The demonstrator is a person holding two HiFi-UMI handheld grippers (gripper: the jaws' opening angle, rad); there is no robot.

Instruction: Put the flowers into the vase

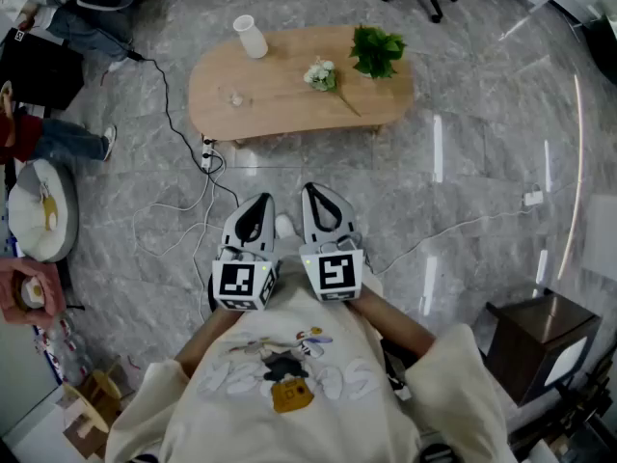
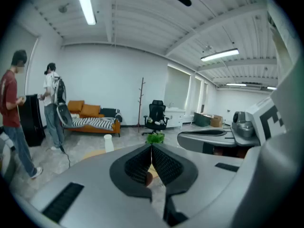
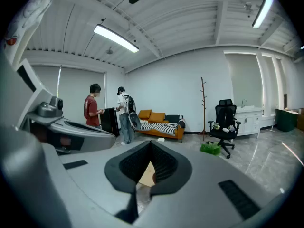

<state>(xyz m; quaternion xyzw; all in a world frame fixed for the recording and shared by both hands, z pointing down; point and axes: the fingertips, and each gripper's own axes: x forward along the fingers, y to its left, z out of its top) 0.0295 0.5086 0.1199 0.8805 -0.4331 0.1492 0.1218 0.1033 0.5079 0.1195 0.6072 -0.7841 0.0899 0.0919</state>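
**Flowers wait on the table while both grippers hang back, closed**

The person holds both grippers close to the chest, side by side and tipped a little downward, well short of the table (image 1: 289, 104). The left gripper (image 1: 258, 205) has its fingers (image 2: 138, 164) pressed together at the tips with nothing between them; the right gripper (image 1: 318, 197) is likewise closed and empty, with only a sliver of wood-coloured tabletop showing through the gap behind its tips. This reads as a ready stance rather than a reach, since nothing lies within touch of either pair of fingers.

The flowers (image 1: 321, 75) lie flat on the table, far ahead of the fingers and slightly right of the right pair; the stem trails toward the near edge, which probably makes it the easiest part to pinch. The vase (image 1: 250, 38) stands upright at the far left of the table, ahead and left of the left fingers and well apart from the flowers; its mouth faces up, free to receive them. A green plant (image 1: 376, 51) sits near the flowers on their right, close enough that a reach for the blooms would need to steer clear of it.

By this reading the task has not begun; the fingers must open before anything can be picked up, and the floor between person and table has to be crossed first.
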